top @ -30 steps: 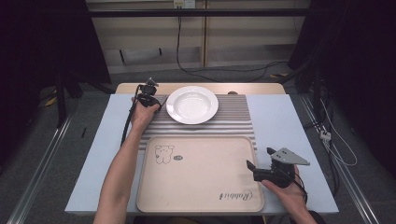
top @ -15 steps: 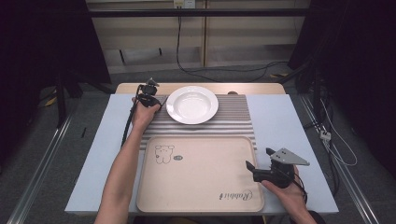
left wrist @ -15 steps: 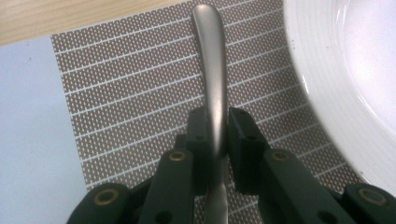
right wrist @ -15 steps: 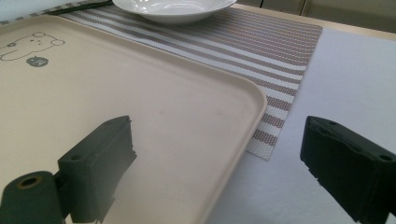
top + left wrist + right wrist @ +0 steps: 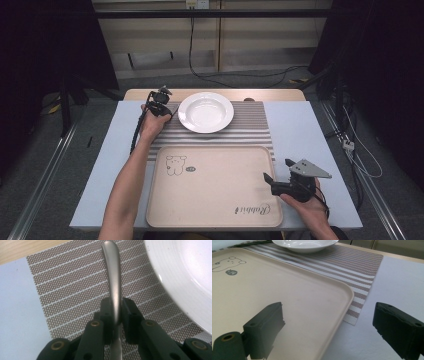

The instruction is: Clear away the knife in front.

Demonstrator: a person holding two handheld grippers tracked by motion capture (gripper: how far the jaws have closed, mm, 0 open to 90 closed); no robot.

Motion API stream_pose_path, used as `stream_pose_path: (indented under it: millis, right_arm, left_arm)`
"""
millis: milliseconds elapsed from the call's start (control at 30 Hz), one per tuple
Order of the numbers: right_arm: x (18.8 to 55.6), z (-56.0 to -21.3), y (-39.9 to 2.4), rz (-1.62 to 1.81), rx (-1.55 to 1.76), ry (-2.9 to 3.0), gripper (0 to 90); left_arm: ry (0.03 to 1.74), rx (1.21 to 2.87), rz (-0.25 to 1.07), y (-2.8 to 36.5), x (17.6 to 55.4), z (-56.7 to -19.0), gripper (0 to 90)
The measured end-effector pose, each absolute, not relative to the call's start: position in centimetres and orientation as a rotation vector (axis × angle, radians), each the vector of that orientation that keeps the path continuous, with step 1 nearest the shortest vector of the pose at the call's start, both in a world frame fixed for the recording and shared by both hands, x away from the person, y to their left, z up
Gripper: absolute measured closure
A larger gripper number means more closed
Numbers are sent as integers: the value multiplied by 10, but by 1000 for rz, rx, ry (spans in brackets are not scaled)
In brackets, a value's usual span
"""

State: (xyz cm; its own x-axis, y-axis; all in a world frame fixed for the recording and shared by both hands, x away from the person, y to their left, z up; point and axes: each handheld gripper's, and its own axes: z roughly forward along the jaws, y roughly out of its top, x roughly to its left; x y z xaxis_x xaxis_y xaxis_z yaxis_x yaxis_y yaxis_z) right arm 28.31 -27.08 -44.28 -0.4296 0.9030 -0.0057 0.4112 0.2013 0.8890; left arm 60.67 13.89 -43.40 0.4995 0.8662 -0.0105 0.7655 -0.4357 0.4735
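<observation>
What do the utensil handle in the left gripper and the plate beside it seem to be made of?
Utensil handle: probably stainless steel, brushed matte grey with a soft sheen. Plate: likely glazed ceramic, glossy white with bright reflections; melamine can't be ruled out.

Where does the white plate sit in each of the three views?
High view: white plate at upper centre, on the striped mat.
Left gripper view: plate's rim at the right edge, beside the left tongs.
Right gripper view: plate at the top edge, beyond the tray.
Shared landmark: the striped mat.
</observation>
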Motion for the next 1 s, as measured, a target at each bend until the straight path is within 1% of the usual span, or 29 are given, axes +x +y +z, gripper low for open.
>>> stream_pose_path:
  millis: [100, 167, 333, 433, 733, 1000]
  right_arm:
    - [284, -443, -271, 1178, 1216, 1940, 100]
    - [283, -443, -271, 1178, 1217, 1942, 100]
    - [283, -443, -271, 1177, 1215, 1941, 100]
    - [283, -443, -271, 1178, 1220, 1936, 93]
    - [283, -442, -270, 1174, 1211, 1935, 92]
    - [280, -441, -269, 1171, 1196, 1933, 92]
  left_arm:
    - [1347, 2324, 313, 140, 605, -432, 798]
    - [1352, 2290, 302, 143, 604, -432, 798]
    - [1345, 2308, 298, 148, 603, -430, 798]
    - [1356, 2293, 311, 149, 600, -427, 798]
    - [1296, 2309, 343, 156, 588, -415, 798]
    - [1310, 2298, 340, 163, 578, -411, 797]
